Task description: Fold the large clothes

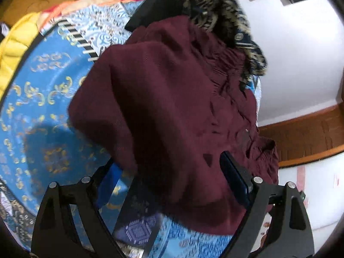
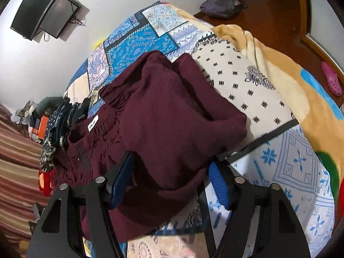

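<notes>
A large maroon garment [image 1: 172,99] lies partly folded on the patterned blue bedspread [image 1: 38,111]; it also shows in the right wrist view [image 2: 167,116], with its elastic waistband and white label [image 2: 93,123] to the left. My left gripper [image 1: 169,167] is open, its fingers spread wide around the garment's near edge. My right gripper [image 2: 172,167] is open too, its blue-padded fingers [image 2: 218,185] on either side of the garment's near folded edge.
A dark gold-patterned cloth [image 1: 225,21] and other clothes [image 2: 56,124] are piled at the bed's end beyond the garment. A beige blanket [image 2: 296,81] lies along the bed's right side. Monitors [image 2: 43,10] hang on the white wall. A pink shoe [image 2: 333,79] lies on the wooden floor.
</notes>
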